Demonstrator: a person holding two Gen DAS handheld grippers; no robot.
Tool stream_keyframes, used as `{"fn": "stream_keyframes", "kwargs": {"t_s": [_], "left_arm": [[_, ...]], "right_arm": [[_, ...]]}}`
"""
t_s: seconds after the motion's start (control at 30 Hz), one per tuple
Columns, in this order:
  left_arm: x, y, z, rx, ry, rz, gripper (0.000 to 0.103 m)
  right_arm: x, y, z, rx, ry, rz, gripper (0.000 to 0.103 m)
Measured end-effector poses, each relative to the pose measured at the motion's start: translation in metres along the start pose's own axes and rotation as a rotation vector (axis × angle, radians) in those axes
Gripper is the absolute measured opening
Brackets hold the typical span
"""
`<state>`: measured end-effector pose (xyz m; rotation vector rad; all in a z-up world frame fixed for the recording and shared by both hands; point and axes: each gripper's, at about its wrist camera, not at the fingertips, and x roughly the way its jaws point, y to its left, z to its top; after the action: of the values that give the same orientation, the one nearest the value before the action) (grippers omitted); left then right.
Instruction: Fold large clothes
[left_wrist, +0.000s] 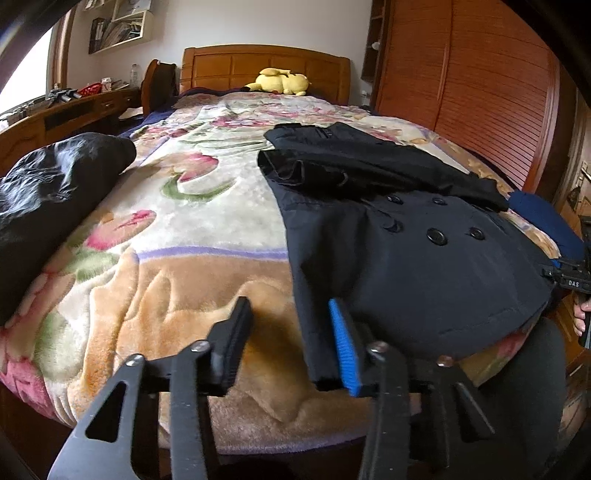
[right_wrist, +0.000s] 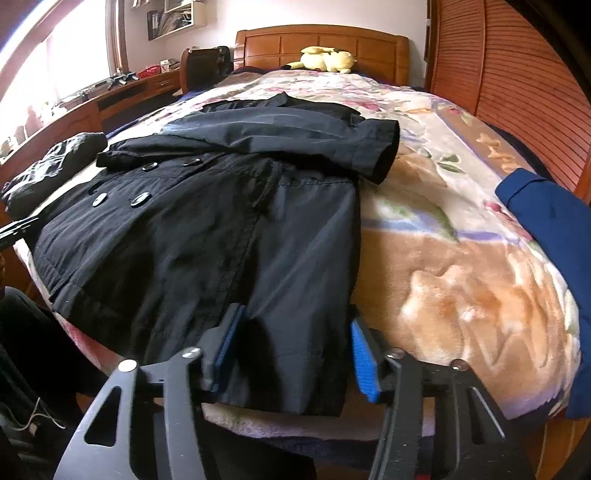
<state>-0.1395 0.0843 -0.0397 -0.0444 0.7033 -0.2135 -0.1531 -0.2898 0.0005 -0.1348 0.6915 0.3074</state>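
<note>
While coat (right_wrist: 207, 229) hem overhangs bed edge, we straddle both corners.
Left gripper (left_wrist: 291, 343), right gripper (right_wrist: 295, 354): unclenched, pads off cloth; bare blanket (left_wrist: 207, 206) either side.

A wooden bed with a panelled orange-brown headboard (left_wrist: 266, 61) is being covered by a plush floral blanket in cream, pink and tan (left_wrist: 192, 206). A yellow plush toy (left_wrist: 282, 82) is being rested by the headboard. A reddish-brown louvred wooden wardrobe (left_wrist: 480, 85) is being seen right, a cluttered wooden desk (left_wrist: 74, 110) left. Daylight is being let in through a bright window (right_wrist: 48, 62); a white wall shelf (left_wrist: 118, 26) is being hung above.
</note>
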Motion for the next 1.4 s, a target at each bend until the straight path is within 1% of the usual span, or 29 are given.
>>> {"fn": "stream_keyframes", "kwargs": {"t_s": [0.03, 0.1, 0.2, 0.23, 0.27, 0.3, 0.33, 0.37, 0.43, 0.57, 0.63, 0.8, 0.9, 1.07, 1.17, 1.23, 1.37, 1.4], "left_arm": [[0.0, -0.002, -0.001, 0.008, 0.002, 0.006, 0.04], [0.001, -0.005, -0.002, 0.019, 0.005, 0.015, 0.04], [0.001, -0.005, -0.003, 0.018, 0.011, 0.012, 0.04], [0.001, -0.005, -0.003, 0.017, 0.012, 0.005, 0.039], [0.001, -0.005, -0.003, 0.015, 0.014, -0.006, 0.028], [0.002, -0.004, -0.003, 0.008, 0.022, -0.037, 0.022], [0.002, -0.005, -0.002, 0.0, 0.03, -0.063, 0.014], [0.001, -0.007, -0.001, 0.002, 0.032, -0.071, 0.01], [-0.002, -0.014, 0.0, 0.031, 0.023, -0.054, 0.006], [-0.023, -0.029, 0.005, 0.067, -0.048, -0.037, 0.005], [-0.039, -0.032, 0.008, 0.069, -0.088, -0.038, 0.005], [-0.082, -0.034, 0.017, 0.064, -0.184, -0.048, 0.005], [-0.11, -0.036, 0.024, 0.068, -0.249, -0.051, 0.005], [-0.142, -0.039, 0.038, 0.084, -0.324, -0.055, 0.005], [-0.148, -0.04, 0.052, 0.101, -0.36, -0.044, 0.005], [-0.142, -0.039, 0.066, 0.111, -0.371, -0.033, 0.005], [-0.112, -0.035, 0.098, 0.127, -0.369, -0.002, 0.005], [-0.107, -0.034, 0.101, 0.13, -0.366, 0.003, 0.005]], "right_arm": [[-0.001, 0.002, -0.001, -0.005, -0.001, 0.001, 0.04], [-0.002, 0.005, -0.002, -0.011, -0.003, 0.008, 0.03], [-0.004, 0.006, -0.002, -0.015, -0.007, 0.02, 0.022], [-0.005, 0.006, -0.003, -0.013, -0.012, 0.026, 0.02], [-0.006, 0.007, -0.003, -0.01, -0.017, 0.031, 0.017], [-0.007, 0.007, -0.003, -0.008, -0.025, 0.031, 0.015], [-0.008, 0.008, -0.003, -0.005, -0.032, 0.03, 0.014], [-0.009, 0.009, -0.004, -0.002, -0.041, 0.031, 0.012], [-0.014, 0.011, -0.004, 0.001, -0.065, 0.032, 0.011], [-0.031, 0.015, -0.002, 0.0, -0.114, 0.031, 0.009], [-0.046, 0.014, 0.001, 0.01, -0.155, 0.027, 0.008], [-0.088, 0.006, 0.004, 0.049, -0.251, 0.057, 0.008], [-0.112, 0.007, 0.003, 0.038, -0.296, 0.05, 0.008], [-0.145, 0.008, 0.002, 0.022, -0.36, 0.051, 0.008], [-0.161, 0.004, 0.004, 0.013, -0.393, 0.046, 0.008], [-0.164, 0.001, 0.009, 0.006, -0.405, 0.036, 0.008], [-0.144, -0.007, 0.033, 0.005, -0.407, 0.015, 0.008], [-0.137, -0.007, 0.039, 0.01, -0.405, 0.014, 0.008]]}}
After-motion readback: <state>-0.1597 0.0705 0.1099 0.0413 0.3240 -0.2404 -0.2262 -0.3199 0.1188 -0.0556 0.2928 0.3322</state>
